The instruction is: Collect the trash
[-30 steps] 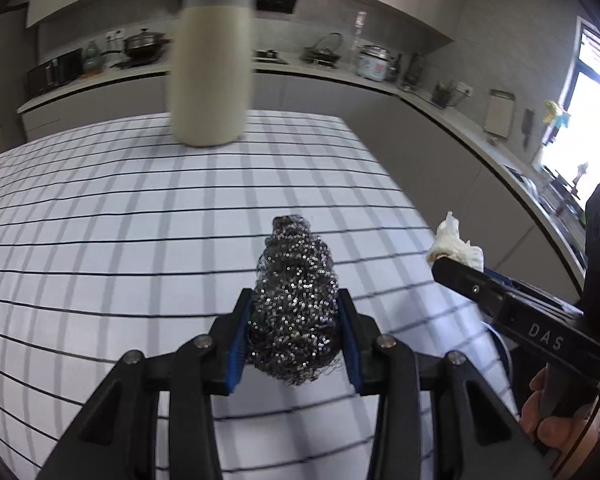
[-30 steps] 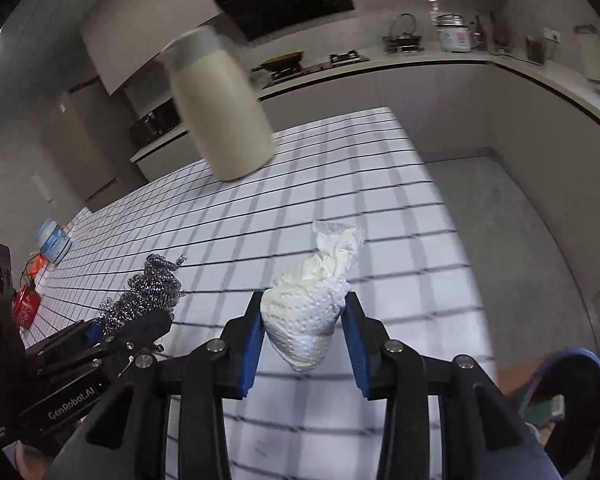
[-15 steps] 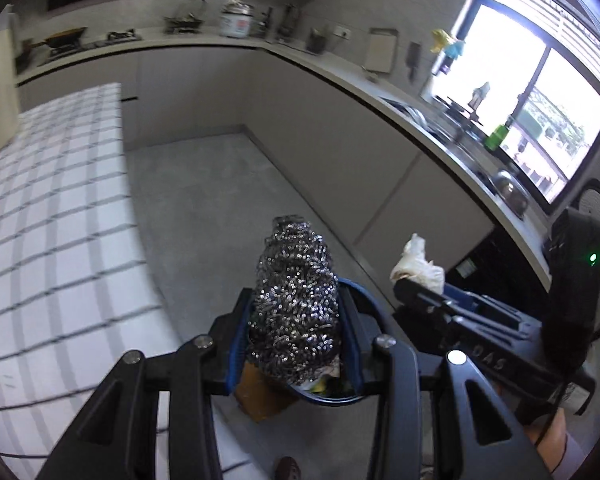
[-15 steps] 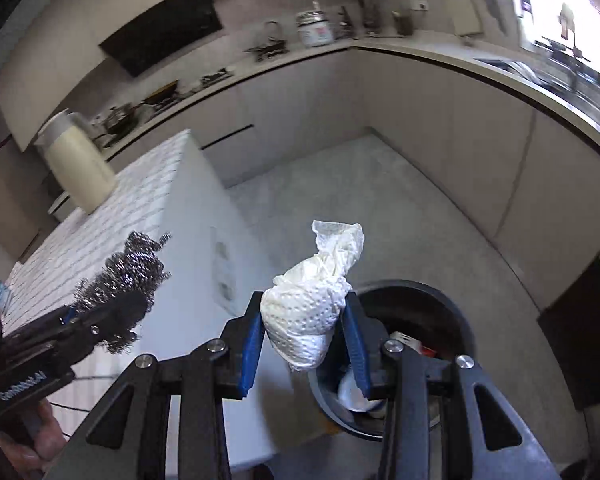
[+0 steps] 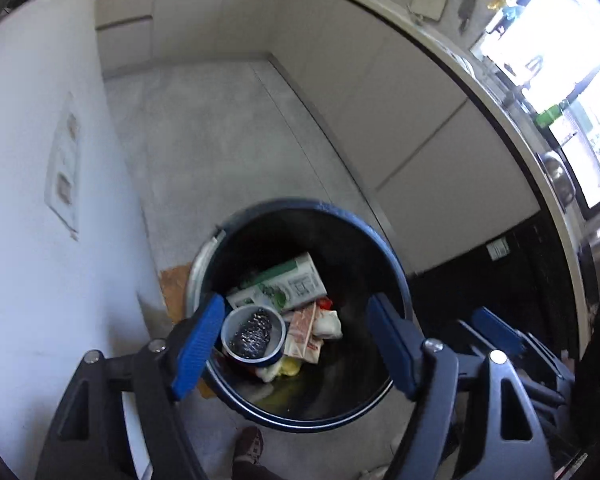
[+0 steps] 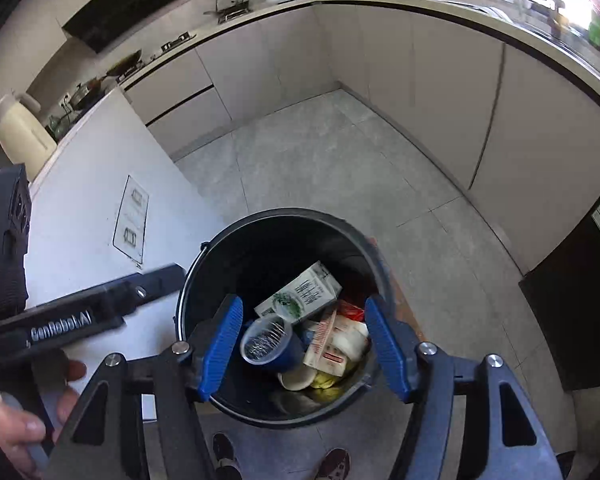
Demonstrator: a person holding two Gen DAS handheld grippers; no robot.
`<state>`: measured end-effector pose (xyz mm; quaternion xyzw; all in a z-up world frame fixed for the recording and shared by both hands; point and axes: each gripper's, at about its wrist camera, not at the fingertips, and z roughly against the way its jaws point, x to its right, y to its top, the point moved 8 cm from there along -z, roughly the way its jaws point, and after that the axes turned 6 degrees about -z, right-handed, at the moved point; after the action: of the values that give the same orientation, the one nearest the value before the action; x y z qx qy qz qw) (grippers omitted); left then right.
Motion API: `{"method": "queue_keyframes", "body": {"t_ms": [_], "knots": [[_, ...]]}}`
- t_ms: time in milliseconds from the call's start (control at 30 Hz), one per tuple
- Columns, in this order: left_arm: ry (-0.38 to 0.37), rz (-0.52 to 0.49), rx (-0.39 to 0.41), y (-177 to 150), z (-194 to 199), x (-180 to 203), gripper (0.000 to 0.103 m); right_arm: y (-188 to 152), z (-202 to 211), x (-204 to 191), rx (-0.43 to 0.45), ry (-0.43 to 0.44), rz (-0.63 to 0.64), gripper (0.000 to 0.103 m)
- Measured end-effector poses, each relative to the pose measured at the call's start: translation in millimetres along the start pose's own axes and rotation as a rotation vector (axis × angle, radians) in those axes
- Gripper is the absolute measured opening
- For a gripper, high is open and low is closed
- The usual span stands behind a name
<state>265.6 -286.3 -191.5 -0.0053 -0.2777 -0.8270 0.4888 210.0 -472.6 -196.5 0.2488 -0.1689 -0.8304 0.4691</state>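
Below, both claws hung over the dark bin [image 5: 384,252] on the grey floor [image 6: 320,152], each spread wide with nothing between its blue pads. The left claw [image 5: 296,340] framed a blue cup [image 5: 253,336] inside the bin, and the steel scrubber [image 5: 252,334] lay in that cup. The right claw [image 6: 302,342] looked down on the same cup, with a green-and-white carton [image 6: 300,294] just behind it and a printed wrapper [image 6: 326,342] beside it. The white paper wad [image 6: 354,340] rested among the rubbish near the wrapper. A white counter [image 6: 84,200] stood beside the bin, and a cream jug [image 6: 18,136] sat on its far end.
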Motion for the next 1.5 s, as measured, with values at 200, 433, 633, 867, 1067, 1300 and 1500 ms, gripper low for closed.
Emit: {"method": "queue_keyframes", "body": {"t_ms": [200, 433, 633, 867, 1067, 1300, 1500], "knots": [[0.12, -0.058, 0.143, 6, 85, 16, 0.076, 8, 44, -9, 0.013, 0.032, 0.035, 0.066], [0.265, -0.079, 0.228, -22, 186, 6, 0.077, -16, 105, -59, 0.033, 0.101, 0.098, 0.07], [0.325, -0.036, 0.266, -89, 241, -19, 0.081, -73, 168, -104, 0.08, 0.153, 0.138, 0.076], [0.342, 0.025, 0.289, -170, 295, -26, 0.081, -171, 249, -147, 0.103, 0.154, 0.195, 0.083], [0.353, 0.074, 0.308, -209, 326, -28, 0.082, -214, 304, -165, 0.154, 0.121, 0.218, 0.085], [0.413, 0.139, 0.343, -229, 344, -19, 0.087, -218, 335, -166, 0.197, 0.147, 0.265, 0.086], [0.47, 0.15, 0.349, -234, 342, -5, 0.093, -209, 345, -156, 0.196, 0.187, 0.287, 0.086]]}}
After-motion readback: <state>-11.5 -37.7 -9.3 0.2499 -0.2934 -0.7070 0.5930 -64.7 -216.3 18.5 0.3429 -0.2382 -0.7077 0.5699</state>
